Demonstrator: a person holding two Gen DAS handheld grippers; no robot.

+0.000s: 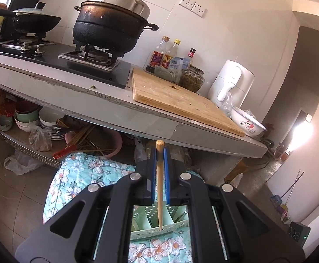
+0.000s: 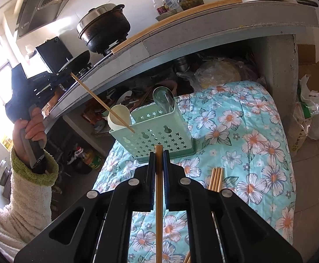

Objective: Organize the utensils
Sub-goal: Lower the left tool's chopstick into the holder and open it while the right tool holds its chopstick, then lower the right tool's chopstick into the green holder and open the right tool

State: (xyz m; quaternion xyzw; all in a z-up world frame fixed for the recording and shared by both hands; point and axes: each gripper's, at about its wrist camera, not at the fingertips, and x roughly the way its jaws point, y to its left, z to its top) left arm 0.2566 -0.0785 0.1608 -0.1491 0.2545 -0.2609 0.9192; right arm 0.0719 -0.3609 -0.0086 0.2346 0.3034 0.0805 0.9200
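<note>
My left gripper (image 1: pixel 160 153) is shut on a pale wooden chopstick (image 1: pixel 159 188). Its tip hangs over the green perforated utensil holder (image 1: pixel 153 230) below. In the right wrist view the left gripper (image 2: pixel 68 72) holds that chopstick (image 2: pixel 102 103) slanting down, its tip at the holder's (image 2: pixel 157 131) front rim. The holder stands on a floral quilt (image 2: pixel 247 135) with a cream spoon (image 2: pixel 117 116) and a metal ladle (image 2: pixel 162 98) in it. My right gripper (image 2: pixel 159 155) is shut on a darker chopstick (image 2: pixel 159 197) just in front of the holder. Several loose chopsticks (image 2: pixel 216 178) lie on the quilt to its right.
A grey counter (image 1: pixel 137 111) runs above, with a cutting board (image 1: pixel 177 100), a black steamer pot (image 1: pixel 113 24), a wok (image 1: pixel 34 22), bottles (image 1: pixel 170 54), a white appliance (image 1: pixel 234 83) and a flowered bowl (image 1: pixel 247 122). Bowls and bags (image 1: pixel 38 120) fill the shelf beneath. Plastic bags (image 2: pixel 313 114) sit at right.
</note>
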